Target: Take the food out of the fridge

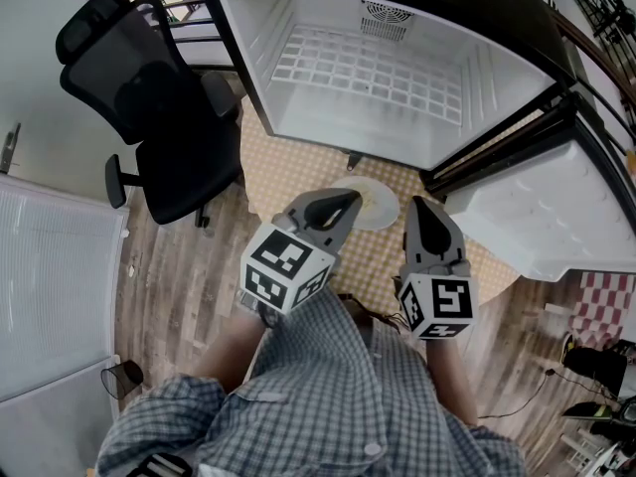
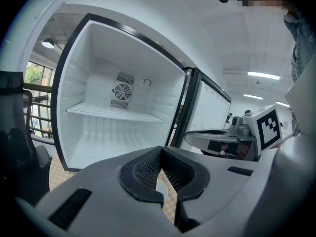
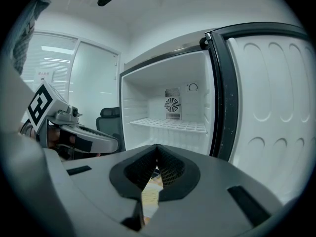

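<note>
The small fridge (image 1: 368, 78) stands open in front of me, and its white inside holds only a bare wire shelf (image 1: 370, 68). No food shows in it. My left gripper (image 1: 350, 200) and right gripper (image 1: 417, 205) hover side by side just before the opening, above a pale round plate (image 1: 378, 207). Both are shut with nothing between their pads. In the left gripper view the closed gripper (image 2: 160, 152) points at the fridge (image 2: 118, 117). The right gripper view shows the same, its gripper (image 3: 157, 149) aimed at the fridge (image 3: 168, 117).
The fridge door (image 1: 556, 217) swings out to the right. The fridge and plate rest on a table with a checked cloth (image 1: 283, 162). A black office chair (image 1: 149, 97) stands at the left on the wooden floor. A white panel (image 1: 50, 286) lies further left.
</note>
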`<state>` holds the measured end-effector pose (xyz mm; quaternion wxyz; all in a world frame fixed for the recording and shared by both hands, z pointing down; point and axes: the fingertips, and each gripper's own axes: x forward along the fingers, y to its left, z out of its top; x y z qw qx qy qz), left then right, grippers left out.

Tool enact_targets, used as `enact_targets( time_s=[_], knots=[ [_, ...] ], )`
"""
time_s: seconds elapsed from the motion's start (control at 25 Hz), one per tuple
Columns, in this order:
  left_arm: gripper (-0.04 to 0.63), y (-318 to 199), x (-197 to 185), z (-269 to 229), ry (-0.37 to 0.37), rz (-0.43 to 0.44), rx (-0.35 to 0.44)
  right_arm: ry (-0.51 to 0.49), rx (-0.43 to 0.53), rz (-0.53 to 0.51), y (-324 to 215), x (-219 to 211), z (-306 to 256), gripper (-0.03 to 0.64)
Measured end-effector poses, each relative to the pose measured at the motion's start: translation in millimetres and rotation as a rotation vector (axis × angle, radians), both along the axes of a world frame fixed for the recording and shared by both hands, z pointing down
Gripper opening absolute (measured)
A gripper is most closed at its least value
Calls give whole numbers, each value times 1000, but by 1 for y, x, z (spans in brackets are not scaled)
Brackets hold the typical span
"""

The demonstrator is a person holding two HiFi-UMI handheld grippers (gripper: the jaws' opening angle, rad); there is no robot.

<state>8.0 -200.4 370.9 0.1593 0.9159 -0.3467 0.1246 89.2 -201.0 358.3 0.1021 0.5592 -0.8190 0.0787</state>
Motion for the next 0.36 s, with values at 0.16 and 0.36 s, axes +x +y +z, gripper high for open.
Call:
enact_targets(
  time_s=[0.16, 0.36],
  knots=[
    [6, 1, -2, 3, -9, -5, -5, -4, -17, 2, 0, 1, 4, 9],
    [6, -2, -6, 6, -12, -12, -13, -2, -31, 1, -2, 1, 7, 9]
  ],
)
